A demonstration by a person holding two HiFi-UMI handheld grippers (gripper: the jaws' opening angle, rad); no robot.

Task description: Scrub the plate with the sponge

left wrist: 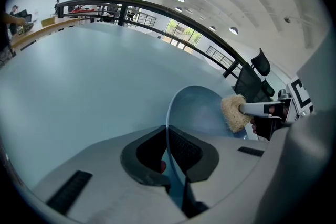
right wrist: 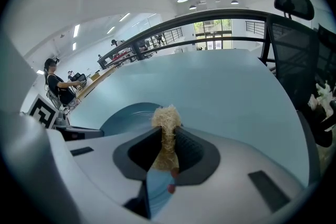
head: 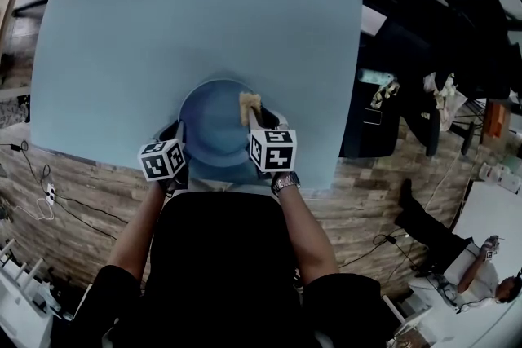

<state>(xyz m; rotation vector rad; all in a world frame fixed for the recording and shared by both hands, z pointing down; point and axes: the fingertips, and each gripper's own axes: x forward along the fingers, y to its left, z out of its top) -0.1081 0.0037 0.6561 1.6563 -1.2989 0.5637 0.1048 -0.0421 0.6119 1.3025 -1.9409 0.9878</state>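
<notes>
Currently held: your left claw (left wrist: 168, 150) pinches the plate (left wrist: 202, 110) by its rim; your right claw (right wrist: 167, 150) is clamped on the sponge (right wrist: 166, 118).
Plate location: on the tabletop (head: 163, 28), whose near edge lies just beside the plate.
Sponge location: at the plate's right rim.
Technique: pin the rim firmly, press the sponge flat, and sweep toward the plate's centre.

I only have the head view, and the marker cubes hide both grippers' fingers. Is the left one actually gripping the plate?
Observer: Yes. The left gripper view shows the plate rim clamped between the fingers of the left gripper.
Operator: And the right?
Observer: The right gripper is shut on the sponge, which sticks out past its fingers.
Operator: Is the sponge on the plate?
Observer: In the left gripper view it appears pressed against the plate's inner face.
</notes>
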